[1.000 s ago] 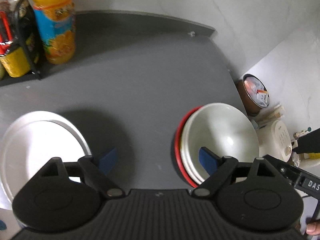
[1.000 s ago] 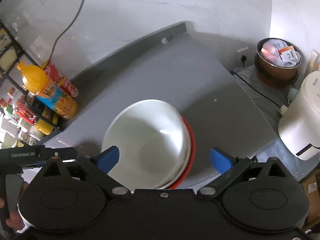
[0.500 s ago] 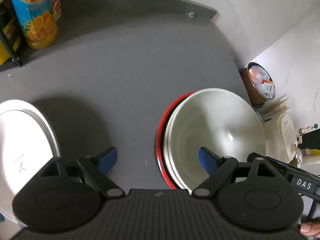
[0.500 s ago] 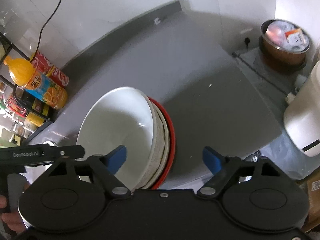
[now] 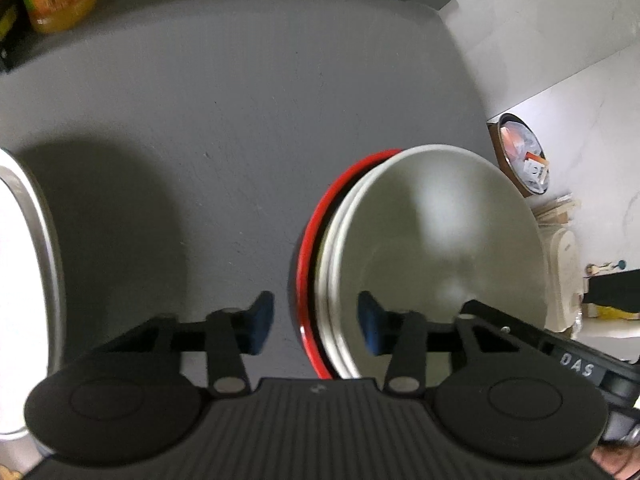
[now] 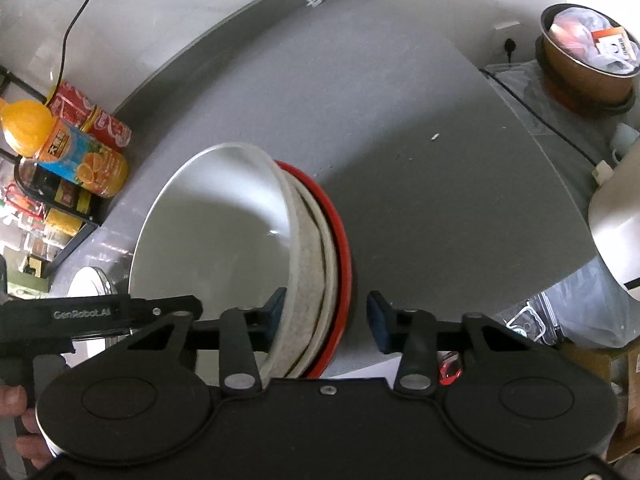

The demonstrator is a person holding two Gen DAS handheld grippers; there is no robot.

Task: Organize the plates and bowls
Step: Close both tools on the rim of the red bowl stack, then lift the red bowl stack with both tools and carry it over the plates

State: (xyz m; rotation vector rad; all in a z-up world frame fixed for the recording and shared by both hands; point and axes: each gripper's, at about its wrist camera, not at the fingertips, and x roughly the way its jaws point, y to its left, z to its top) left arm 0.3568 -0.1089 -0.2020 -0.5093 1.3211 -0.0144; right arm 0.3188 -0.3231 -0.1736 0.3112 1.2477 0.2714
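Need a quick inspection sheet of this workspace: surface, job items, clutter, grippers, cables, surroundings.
Surface: grey countertop, raised back edge, small white speck.
Job's things: nested bowl stack, white bowls in a red-rimmed bowl; white plate at left.
Clutter: orange juice bottle, red cans, black wire rack with packets.
Grippers: left gripper and right gripper each straddle the stack's rim, jaws not touching it.
Cables: black cable on wall; another beside the counter.
Surroundings: marble wall, lined bin, white appliance.
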